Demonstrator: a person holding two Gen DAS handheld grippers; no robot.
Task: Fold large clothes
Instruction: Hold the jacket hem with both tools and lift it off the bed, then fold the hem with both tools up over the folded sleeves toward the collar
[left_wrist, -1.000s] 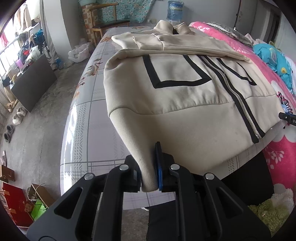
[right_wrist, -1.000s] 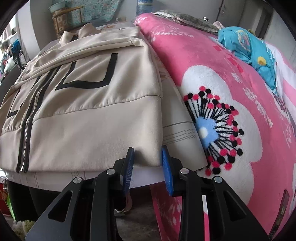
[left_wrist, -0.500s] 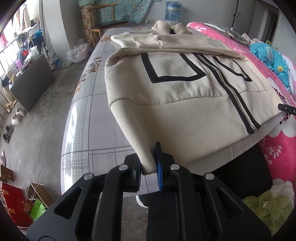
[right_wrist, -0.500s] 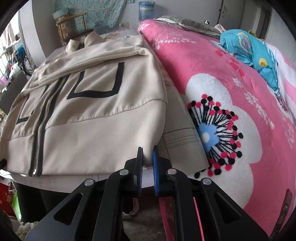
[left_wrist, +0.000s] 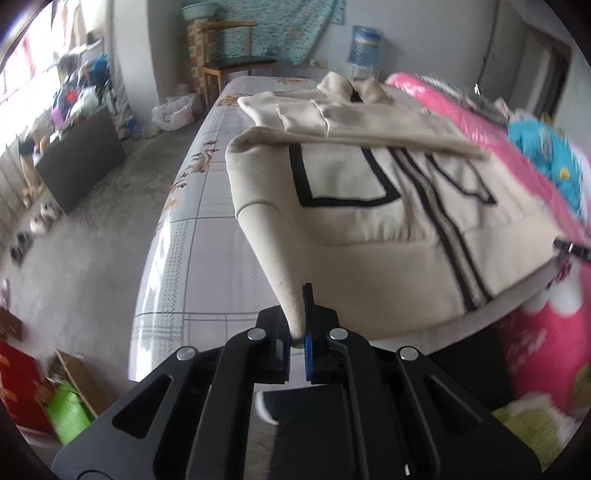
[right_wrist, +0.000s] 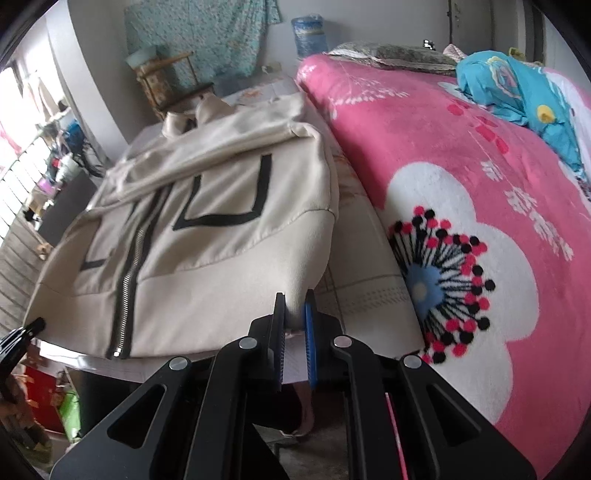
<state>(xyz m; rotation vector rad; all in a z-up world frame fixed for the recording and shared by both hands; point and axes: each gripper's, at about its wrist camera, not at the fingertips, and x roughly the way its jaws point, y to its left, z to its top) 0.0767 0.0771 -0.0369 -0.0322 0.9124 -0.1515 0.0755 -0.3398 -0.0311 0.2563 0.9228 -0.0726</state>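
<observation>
In the left wrist view, the left gripper (left_wrist: 297, 328) is pinching one bottom corner of the cream jacket (left_wrist: 369, 221), its fingers pressed together on the ribbed hem. The jacket is lying front-up on the bed (left_wrist: 207, 229), zip (left_wrist: 439, 236) closed, sleeves already crossed over the chest, and the held corner is lifting off the sheet. To do this step well, I judge the corner should be travelling up and away toward the collar level with the other corner, so the hem is landing square across the shoulders.

In the right wrist view, the right gripper (right_wrist: 295, 317) is clamping the opposite bottom corner of the same jacket (right_wrist: 207, 206), which is sitting just beside the pink blanket (right_wrist: 461, 184). Keeping the cloth taut between both hands looks wise, since a sagging middle could be dragging the folded sleeves out of place.

Counting: one jacket, one zip, two black outlined pockets, two grippers, one pink blanket, one blue bundle (right_wrist: 517, 88) on it, one wooden chair (left_wrist: 232, 70) and one water bottle (left_wrist: 364, 44) at the far wall.
</observation>
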